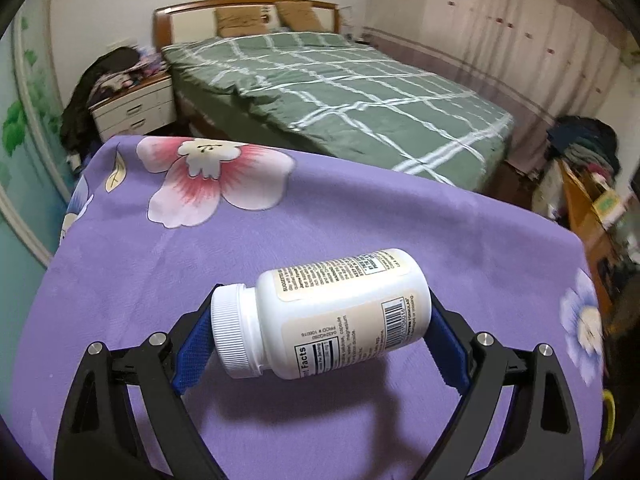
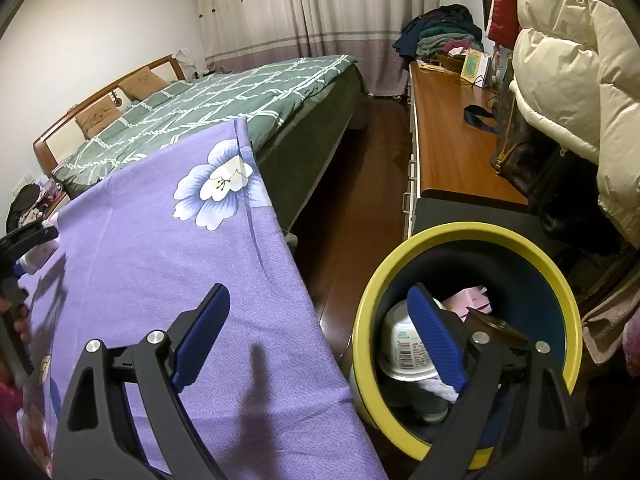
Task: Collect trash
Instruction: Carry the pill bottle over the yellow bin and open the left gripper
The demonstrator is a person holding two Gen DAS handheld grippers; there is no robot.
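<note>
My left gripper [image 1: 320, 320] is shut on a white pill bottle [image 1: 324, 312] with a ribbed white cap, held sideways end to end just above the purple flowered tablecloth [image 1: 160, 280]. My right gripper [image 2: 320, 320] is open and empty over the table's right edge. Its right finger hangs over a yellow-rimmed trash bin [image 2: 468, 232] on the floor. The bin holds a white cup [image 2: 400, 344], pink paper [image 2: 472, 298] and other rubbish. The left gripper and bottle show faintly at the far left of the right wrist view [image 2: 28, 248].
A bed with a green checked cover [image 1: 340, 92] lies beyond the table. A nightstand [image 1: 136, 104] piled with clothes stands at its left. A long wooden dresser [image 2: 452, 136] with bags, clothes and a cream puffer jacket [image 2: 580, 80] runs along the right. Dark wood floor [image 2: 360, 184] lies between.
</note>
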